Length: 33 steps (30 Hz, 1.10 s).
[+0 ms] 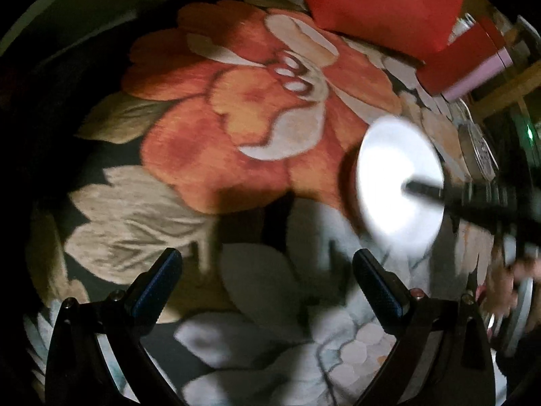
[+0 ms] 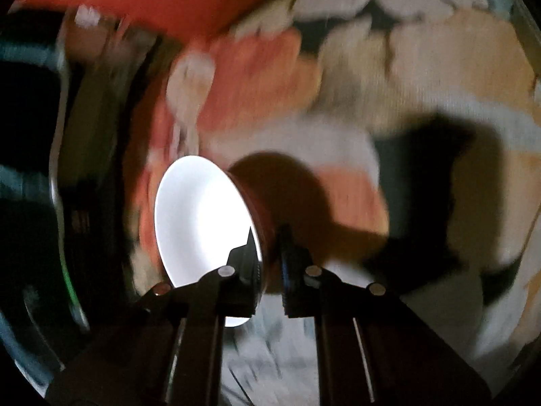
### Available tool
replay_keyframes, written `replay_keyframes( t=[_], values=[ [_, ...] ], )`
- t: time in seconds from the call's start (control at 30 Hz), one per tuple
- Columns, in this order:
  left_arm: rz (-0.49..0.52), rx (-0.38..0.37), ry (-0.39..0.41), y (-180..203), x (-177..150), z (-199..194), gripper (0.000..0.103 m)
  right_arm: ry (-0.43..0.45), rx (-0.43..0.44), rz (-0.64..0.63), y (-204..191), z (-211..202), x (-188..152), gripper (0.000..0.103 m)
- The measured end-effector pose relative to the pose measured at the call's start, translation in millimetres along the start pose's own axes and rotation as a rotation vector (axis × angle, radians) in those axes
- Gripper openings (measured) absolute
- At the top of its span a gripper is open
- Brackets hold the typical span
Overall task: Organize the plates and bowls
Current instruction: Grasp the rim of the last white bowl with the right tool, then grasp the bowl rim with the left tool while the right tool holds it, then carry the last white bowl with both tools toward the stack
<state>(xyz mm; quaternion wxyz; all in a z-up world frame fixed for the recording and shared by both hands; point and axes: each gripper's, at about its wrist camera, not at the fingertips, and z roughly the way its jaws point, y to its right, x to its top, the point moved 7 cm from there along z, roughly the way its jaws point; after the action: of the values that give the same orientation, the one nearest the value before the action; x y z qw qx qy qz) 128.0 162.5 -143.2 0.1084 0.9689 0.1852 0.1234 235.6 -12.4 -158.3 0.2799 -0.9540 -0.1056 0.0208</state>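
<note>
A white bowl (image 2: 199,223) with a red-brown outside hangs tilted on edge above the floral carpet (image 2: 422,67). My right gripper (image 2: 268,237) is shut on its rim, one finger inside and one outside. In the left wrist view the same bowl (image 1: 399,176) shows as a blurred white disc at the right, with the right gripper (image 1: 405,187) reaching in from the right edge. My left gripper (image 1: 267,257) stands open over the carpet (image 1: 236,118), left of the bowl, with nothing between its fingers.
A red cushion (image 1: 389,3) lies at the top right, with a red and lilac box (image 1: 463,64) below it. Patterned dishes (image 1: 480,149) sit along the right edge. A person's hand (image 1: 507,287) shows at the lower right. Dark, blurred objects (image 2: 40,169) fill the right wrist view's left side.
</note>
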Motion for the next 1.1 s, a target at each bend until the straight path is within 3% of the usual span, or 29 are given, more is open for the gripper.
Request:
replay_keyframes(
  t=[0.17, 0.23, 0.27, 0.33, 0.37, 0.43, 0.47, 0.53, 0.73, 1.1],
  values=[
    [0.073, -0.013, -0.028, 30.2, -11.8, 13.3, 0.098, -0.098, -0.004, -0.124, -1.6, 2.3, -53.4, 0.011],
    [0.108, -0.009, -0.051, 42.7, -18.5, 22.2, 0.08, -0.096, -0.009, -0.126, 0.5, -0.2, -63.3, 0.014],
    [0.123, -0.004, -0.063, 47.2, -21.4, 26.1, 0.076, -0.087, -0.02, -0.116, 2.3, -1.6, -66.5, 0.014],
    [0.155, 0.014, -0.074, 56.0, -26.0, 31.3, 0.045, -0.067, -0.04, -0.102, 4.5, -2.1, -68.8, 0.014],
    [0.174, 0.03, -0.057, 58.9, -25.4, 30.6, 0.042, -0.063, -0.042, -0.099, 3.6, -1.4, -69.4, 0.014],
    [0.19, -0.006, -0.059, 67.3, -26.0, 29.9, 0.017, -0.054, -0.057, -0.103, 2.0, 2.4, -73.7, 0.013],
    [0.201, -0.005, -0.063, 71.3, -26.2, 29.3, 0.014, -0.045, -0.067, -0.108, 1.2, 3.2, -76.5, 0.013],
    [0.231, 0.01, -0.055, 78.7, -26.2, 24.5, 0.014, -0.039, -0.103, -0.113, 3.6, -3.2, -81.7, 0.012],
    [0.276, -0.034, -0.07, 103.3, -31.9, 4.5, 0.013, -0.012, -0.127, -0.088, 8.0, -31.5, -98.9, 0.011],
    [0.456, -0.088, -0.101, 200.8, -74.5, -24.2, 0.013, 0.096, -0.187, 0.089, 50.8, -110.7, -150.6, 0.012]
  ],
)
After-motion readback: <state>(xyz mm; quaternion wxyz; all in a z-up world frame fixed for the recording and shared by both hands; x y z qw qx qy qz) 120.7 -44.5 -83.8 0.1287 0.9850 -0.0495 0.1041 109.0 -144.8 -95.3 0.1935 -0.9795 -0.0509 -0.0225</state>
